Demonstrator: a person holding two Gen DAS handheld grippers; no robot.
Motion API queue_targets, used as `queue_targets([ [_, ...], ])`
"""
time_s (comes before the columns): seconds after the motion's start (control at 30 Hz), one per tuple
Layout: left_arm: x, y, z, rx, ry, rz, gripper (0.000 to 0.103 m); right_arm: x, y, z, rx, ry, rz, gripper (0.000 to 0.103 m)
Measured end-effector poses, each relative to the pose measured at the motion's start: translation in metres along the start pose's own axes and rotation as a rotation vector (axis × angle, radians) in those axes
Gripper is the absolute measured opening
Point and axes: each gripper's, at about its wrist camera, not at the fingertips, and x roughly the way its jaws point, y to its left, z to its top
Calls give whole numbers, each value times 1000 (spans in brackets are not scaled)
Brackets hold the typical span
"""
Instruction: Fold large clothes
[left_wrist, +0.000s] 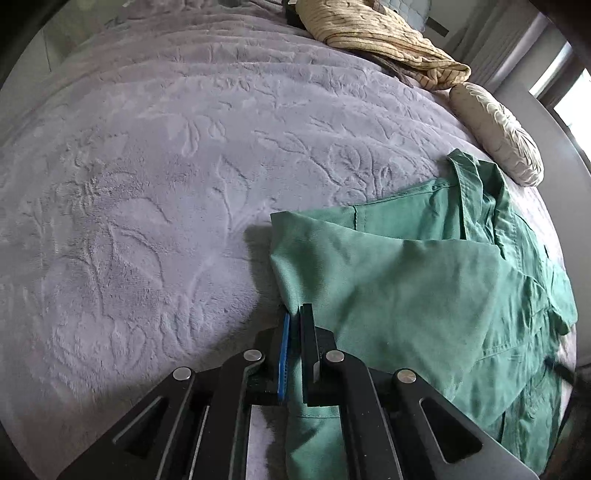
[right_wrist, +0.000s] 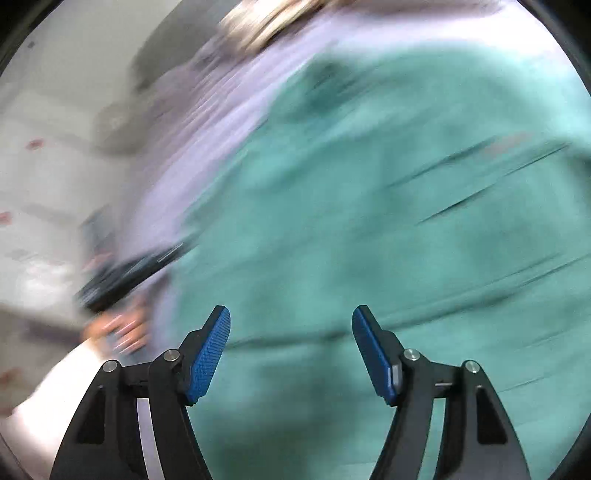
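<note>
A large green shirt (left_wrist: 424, 280) lies on a grey-lilac embossed blanket (left_wrist: 147, 184), at the right of the left wrist view, with one part folded over itself. My left gripper (left_wrist: 295, 314) is shut on the shirt's left edge, and the cloth hangs down between the fingers. In the right wrist view the picture is motion-blurred. My right gripper (right_wrist: 291, 317) is open and empty above the green shirt (right_wrist: 369, 221), which fills most of that view.
A tan striped cloth (left_wrist: 380, 33) lies at the far edge of the bed. A pale round cushion (left_wrist: 498, 133) sits beyond the shirt's collar. In the right wrist view, the person's other hand (right_wrist: 122, 328) and a dark tool show blurred at left.
</note>
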Motion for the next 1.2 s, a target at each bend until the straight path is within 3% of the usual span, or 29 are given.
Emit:
queue_targets([
  [0.1,0,-1,-3,-3,-7,22,4,10,-27,21,39,1,-50,73],
  [0.17,0,0,-4,-15,-9,35,4,34,-32,32,48,71,-35,71],
  [0.2,0,-1,-4,-19,-10,40,4,44,-33,33,49,96,-23,63],
  [0.23,0,-2,-4,-20,-13,50,4,41,-38,34,25,109,-41,33],
  [0.27,0,-3,-4,-16,-17,62,4,30,-42,34,-17,123,-59,9],
  [0.33,2,-5,-5,-6,-20,78,4,16,-30,36,-101,94,-67,8],
  [0.43,5,-7,-7,5,-27,97,4,-8,-5,43,-291,-33,-138,8],
  [0.5,7,-6,-8,1,-35,104,4,-6,-11,49,-312,-39,-163,8],
  [0.63,5,-4,-9,-20,-44,120,4,15,-59,49,-188,53,-138,13],
  [0.73,-14,-1,-8,-20,-58,187,4,0,-69,53,-92,31,-125,21],
  [0.8,-34,0,-11,-23,-78,179,4,-13,-71,52,-71,20,-155,21],
  [0.97,-64,-23,-39,29,-85,148,4,-43,-54,51,-108,-33,-71,21],
  [1.13,-36,-41,-84,-2,-2,172,4,-25,-35,61,-174,-35,-19,21],
  [1.2,-26,-38,-98,-34,-7,184,4,-6,-34,69,-194,-24,-44,21],
])
